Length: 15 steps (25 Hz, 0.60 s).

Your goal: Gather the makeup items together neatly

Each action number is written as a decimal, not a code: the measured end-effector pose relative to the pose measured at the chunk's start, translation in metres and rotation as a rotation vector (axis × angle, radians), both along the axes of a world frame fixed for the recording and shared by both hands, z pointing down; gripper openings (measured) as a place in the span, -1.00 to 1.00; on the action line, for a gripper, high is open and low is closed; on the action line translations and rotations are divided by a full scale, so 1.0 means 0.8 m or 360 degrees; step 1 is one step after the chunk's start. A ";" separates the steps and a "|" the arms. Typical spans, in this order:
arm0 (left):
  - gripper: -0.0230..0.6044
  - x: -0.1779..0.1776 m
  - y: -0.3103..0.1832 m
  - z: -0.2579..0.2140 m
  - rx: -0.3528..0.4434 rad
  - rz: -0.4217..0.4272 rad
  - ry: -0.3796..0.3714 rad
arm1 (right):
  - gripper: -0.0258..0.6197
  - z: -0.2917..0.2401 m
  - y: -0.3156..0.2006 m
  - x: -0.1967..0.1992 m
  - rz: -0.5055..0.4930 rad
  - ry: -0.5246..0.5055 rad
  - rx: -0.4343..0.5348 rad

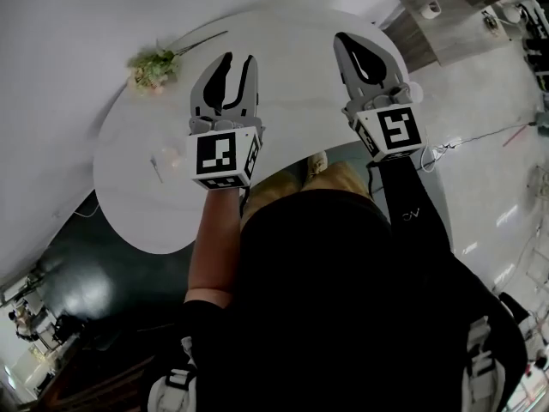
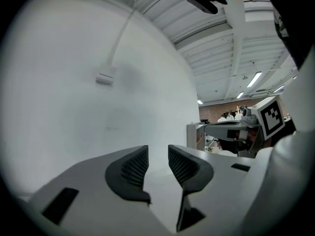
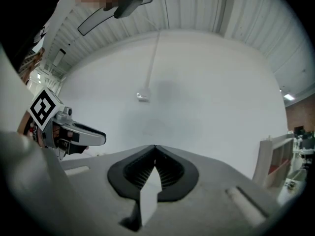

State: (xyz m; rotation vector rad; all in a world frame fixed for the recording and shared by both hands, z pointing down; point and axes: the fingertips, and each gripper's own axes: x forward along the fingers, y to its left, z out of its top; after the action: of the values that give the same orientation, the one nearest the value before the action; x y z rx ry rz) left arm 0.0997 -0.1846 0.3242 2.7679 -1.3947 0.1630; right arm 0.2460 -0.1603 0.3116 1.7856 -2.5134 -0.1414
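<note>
The left gripper is held level over the white round table, its jaws standing apart with nothing between them (its own view looks past them at a bare white wall). The right gripper hangs beside it, well apart, jaws pressed together at the tips and empty. One small slim item, too small to identify, lies on the table to the left of the left gripper, level with its marker cube and touching neither gripper. A bunch of flowers lies farther left and ahead of that gripper's jaw tips, near the table's far edge.
</note>
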 end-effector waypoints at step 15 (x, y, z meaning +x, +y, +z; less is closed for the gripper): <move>-0.56 0.248 0.012 0.054 -0.0185 0.0460 -0.0057 | -0.90 0.015 0.056 0.238 0.0501 -0.0051 -0.0018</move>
State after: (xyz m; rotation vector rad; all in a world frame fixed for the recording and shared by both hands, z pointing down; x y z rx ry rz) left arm 0.2979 -0.1747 0.3677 2.8644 -0.9500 0.2931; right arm 0.4367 -0.1155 0.3235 2.1628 -2.2087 -0.0840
